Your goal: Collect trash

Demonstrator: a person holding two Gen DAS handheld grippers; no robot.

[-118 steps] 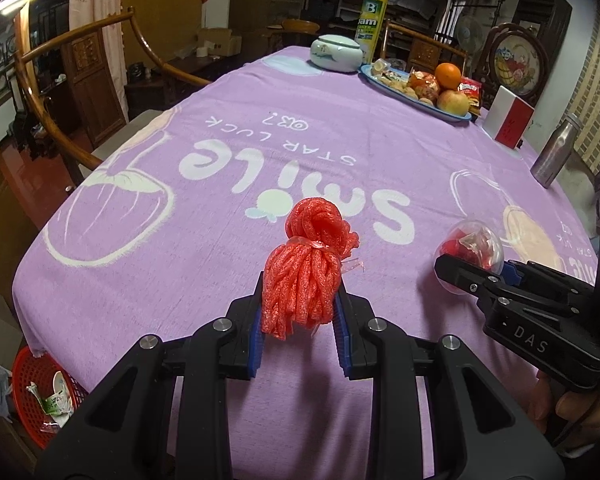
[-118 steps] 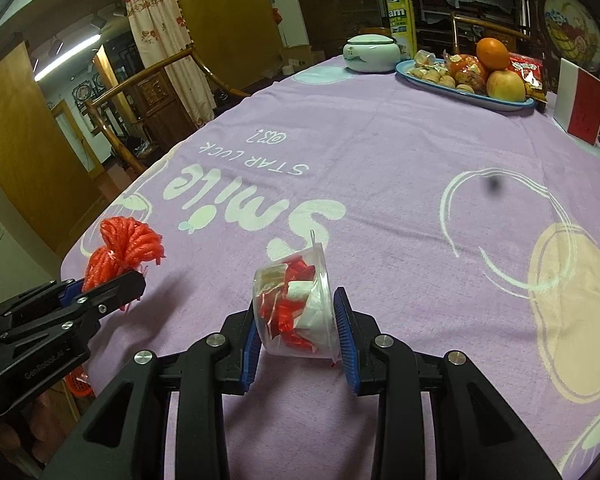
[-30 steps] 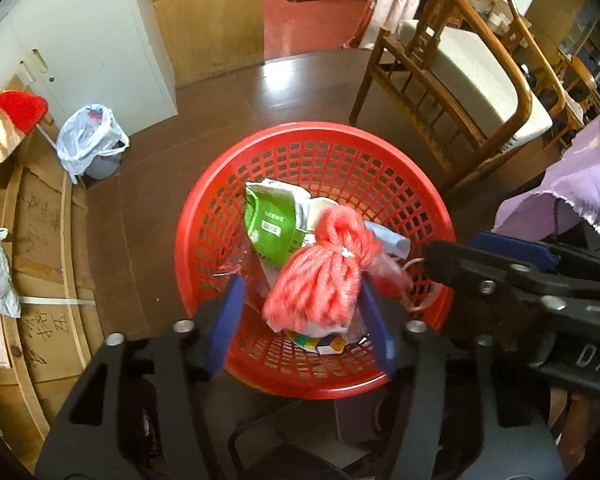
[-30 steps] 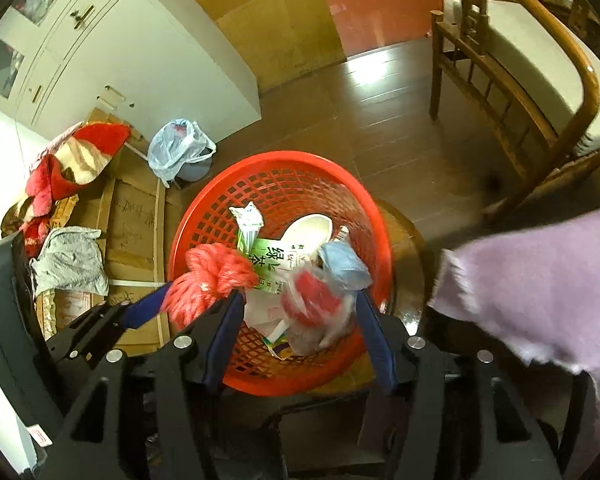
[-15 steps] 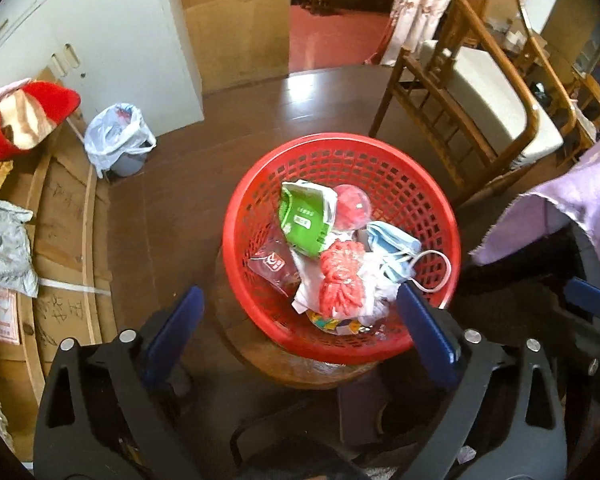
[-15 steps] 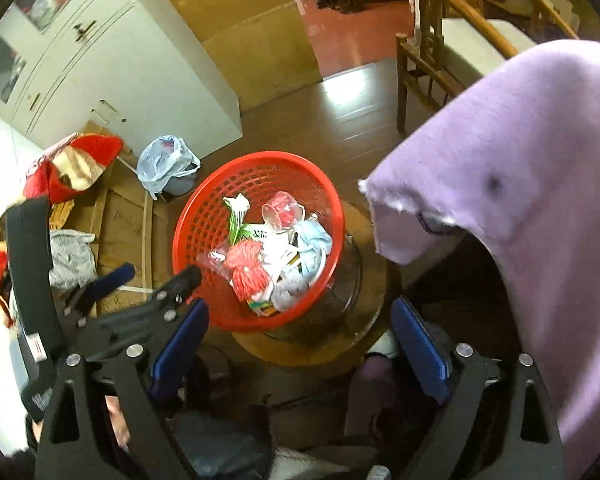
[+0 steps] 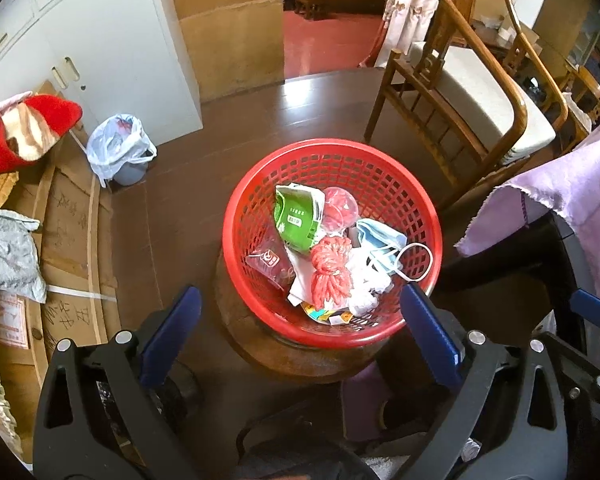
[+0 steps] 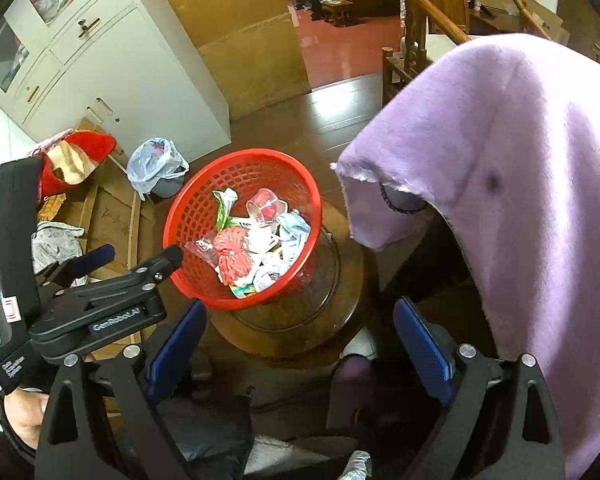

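A red mesh basket (image 7: 416,200) (image 8: 196,200) stands on a round wooden stool on the floor. Inside it lie the red foam net (image 7: 332,268) (image 8: 234,252), the clear plastic cup (image 7: 340,206) (image 8: 262,204) with red scraps, a green packet (image 7: 298,216), a blue face mask (image 7: 380,236) and white tissues. My left gripper (image 7: 300,316) hangs open above the basket's near rim, nothing between its blue pads. My right gripper (image 8: 300,330) is open too, above the stool and right of the basket. The left gripper also shows in the right wrist view (image 8: 136,256), beside the basket's left rim.
The purple tablecloth (image 7: 572,196) (image 8: 520,200) hangs over the table corner at the right. A wooden chair (image 7: 460,92) stands behind the basket. A small bin with a white plastic bag (image 7: 118,148), white cupboards, cardboard and cloths lie at the left.
Both grippers have opened wide and dropped the red net and the cup into the basket. Both have risen and drawn back; the right one swung toward the tablecloth.
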